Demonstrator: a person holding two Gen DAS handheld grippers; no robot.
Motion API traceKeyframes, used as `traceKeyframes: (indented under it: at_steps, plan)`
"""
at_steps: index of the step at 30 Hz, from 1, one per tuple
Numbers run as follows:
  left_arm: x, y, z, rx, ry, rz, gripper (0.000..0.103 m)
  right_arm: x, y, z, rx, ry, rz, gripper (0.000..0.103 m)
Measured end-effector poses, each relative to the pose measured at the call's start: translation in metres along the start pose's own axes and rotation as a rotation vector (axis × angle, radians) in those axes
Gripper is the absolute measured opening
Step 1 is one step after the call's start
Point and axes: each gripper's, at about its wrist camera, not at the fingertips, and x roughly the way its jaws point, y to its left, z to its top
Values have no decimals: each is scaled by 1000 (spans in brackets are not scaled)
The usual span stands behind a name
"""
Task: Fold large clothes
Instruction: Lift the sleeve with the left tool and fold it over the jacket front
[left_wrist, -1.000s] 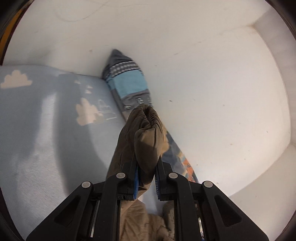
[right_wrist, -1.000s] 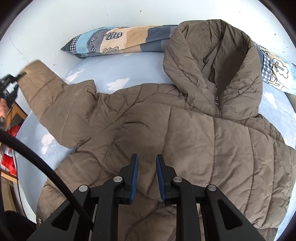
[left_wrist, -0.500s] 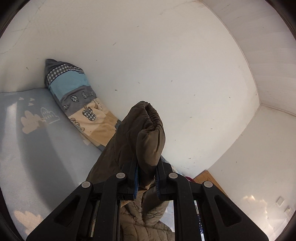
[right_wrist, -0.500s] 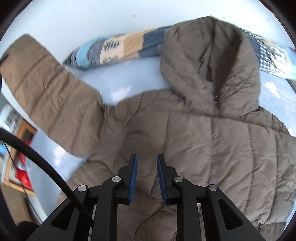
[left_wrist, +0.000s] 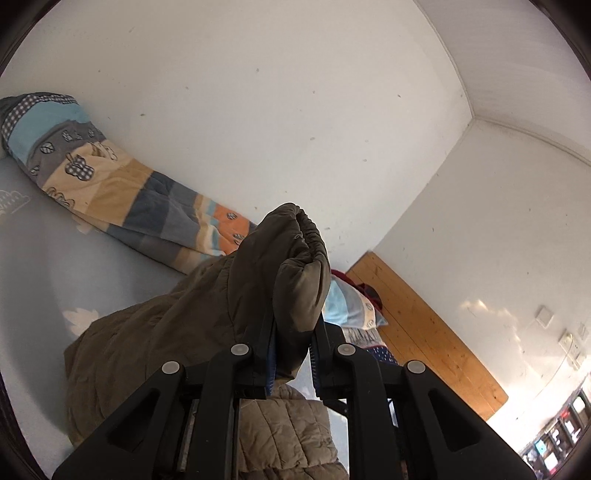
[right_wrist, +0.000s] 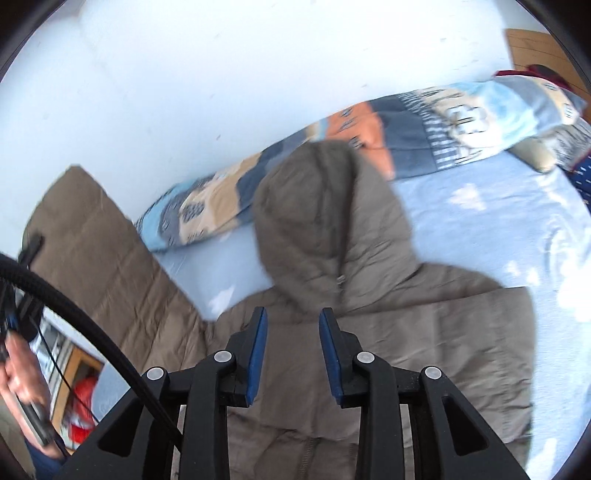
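Brown puffer jacket (right_wrist: 388, 332) lies front-up on the pale blue bedsheet (right_wrist: 517, 221), directly under and ahead of the right gripper (right_wrist: 291, 350). Hood (right_wrist: 317, 206) points away from that gripper, its top resting against the patchwork quilt (right_wrist: 424, 129) that runs along the white wall (right_wrist: 184, 74).

One sleeve (right_wrist: 99, 251) is raised off the bed, to the left of the right gripper and above the jacket body. Its elastic cuff (left_wrist: 299, 266) is clamped between the jaws of the left gripper (left_wrist: 291, 354); cuff end sticks out ahead of the fingertips, rest of the sleeve drapes down and left of them.

Right gripper: jaws moderately apart, nothing between the blue pads, hovering over the chest panel. Contact with the fabric cannot be judged; this view is motion-blurred.

Beyond the left gripper, to its right: a wooden headboard (left_wrist: 424, 332) and a pillow (left_wrist: 351, 306) against it. A black cable (right_wrist: 92, 332) crosses the lower left of the right wrist view.
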Motion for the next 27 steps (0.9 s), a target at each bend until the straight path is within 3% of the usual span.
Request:
traceKeyframes:
  at_steps: [8,17,23,24,25,26,27]
  plan:
    - [85,-36,-59,29,177,-43,14,-39,-59,16,120,-39,-76,32]
    - [180,-37,-164,77,422,42,15,-68,-114,13,218,-48,-155,32]
    - [206,-35,-217,123,551,82,18,-71,-128,11,224,-36,-167,32]
    - [207,-36,-222,125,563,89,21,-72,-129,11,226,-35,-166,32]
    - [210,-35,-227,125,578,93,30,-72,-129,11,228,-35,-165,32]
    - [213,-33,-232,116,598,97,48,-72,-130,11,230,-34,-164,32]
    - [215,-33,-236,107,607,100,56,-72,-130,12,230,-34,-162,32]
